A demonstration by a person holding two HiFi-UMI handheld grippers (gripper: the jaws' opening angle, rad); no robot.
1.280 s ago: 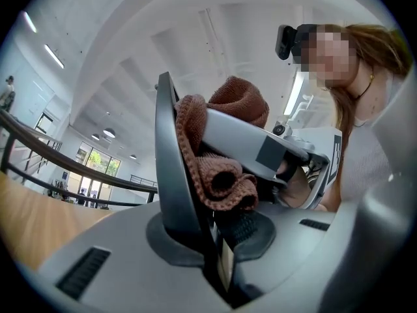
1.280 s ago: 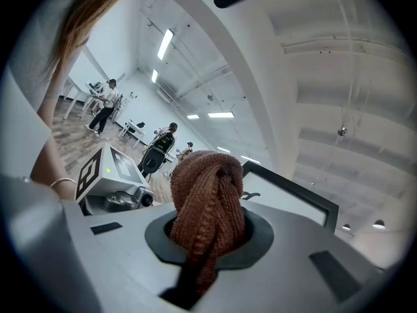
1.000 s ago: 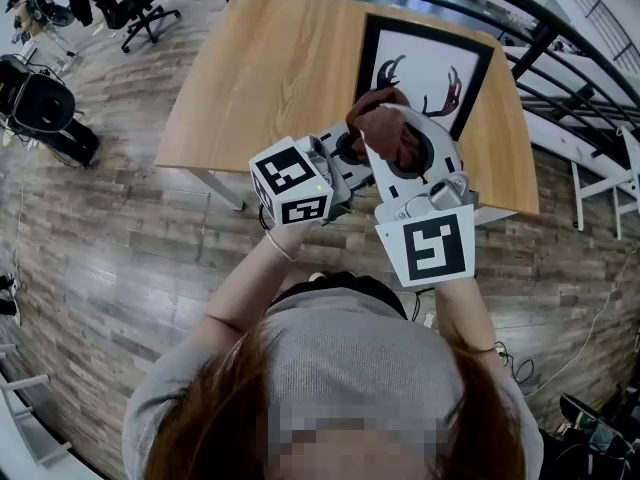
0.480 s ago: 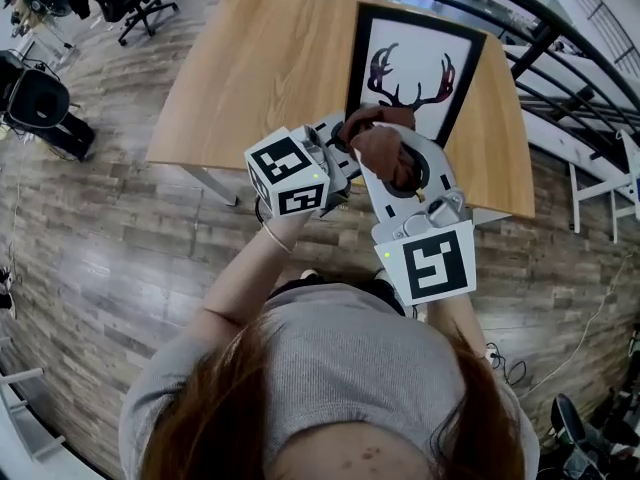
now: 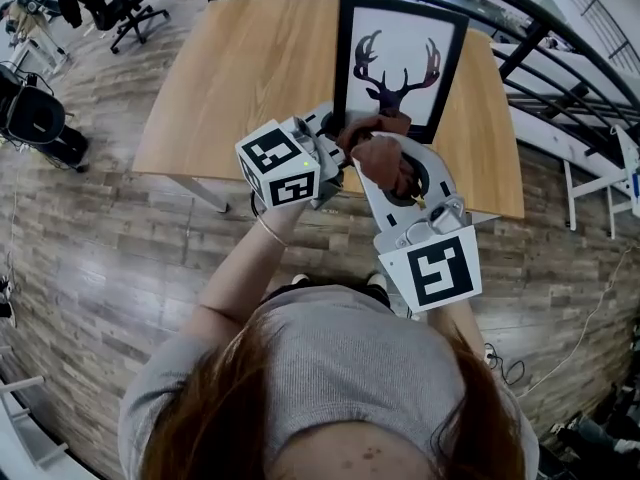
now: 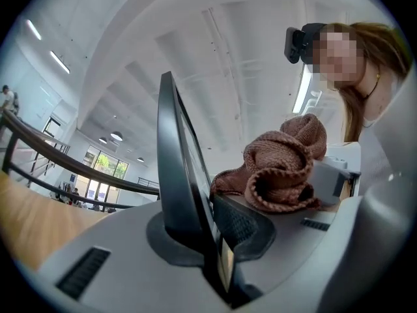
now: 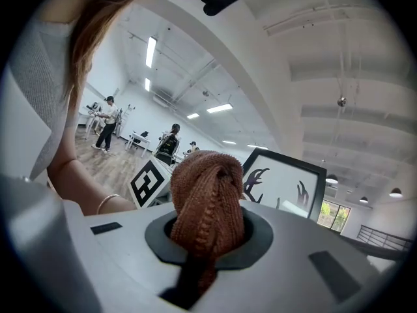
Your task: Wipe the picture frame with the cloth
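The black picture frame (image 5: 400, 63) with its antlered deer print is raised off flat over the wooden table (image 5: 240, 68). My left gripper (image 5: 335, 128) is shut on the frame's near left corner. In the left gripper view the frame's dark edge (image 6: 172, 168) rises from between the jaws of the left gripper (image 6: 212, 246). My right gripper (image 5: 385, 158) is shut on a bunched brown knitted cloth (image 5: 385, 153), level with the frame's lower edge. In the right gripper view the cloth (image 7: 208, 204) stands out of the right gripper (image 7: 202, 240), with the frame (image 7: 283, 181) just beyond it.
Black office chairs (image 5: 100, 3) stand on the wood floor at the far left, and another dark seat (image 5: 35, 118) lower down. A black railing (image 5: 560, 48) runs behind the table at the right. Several people (image 7: 107, 122) stand far off in the hall.
The frame has swung from a slant to square with the view. The cloth has slid from the print down to the frame's lower edge.
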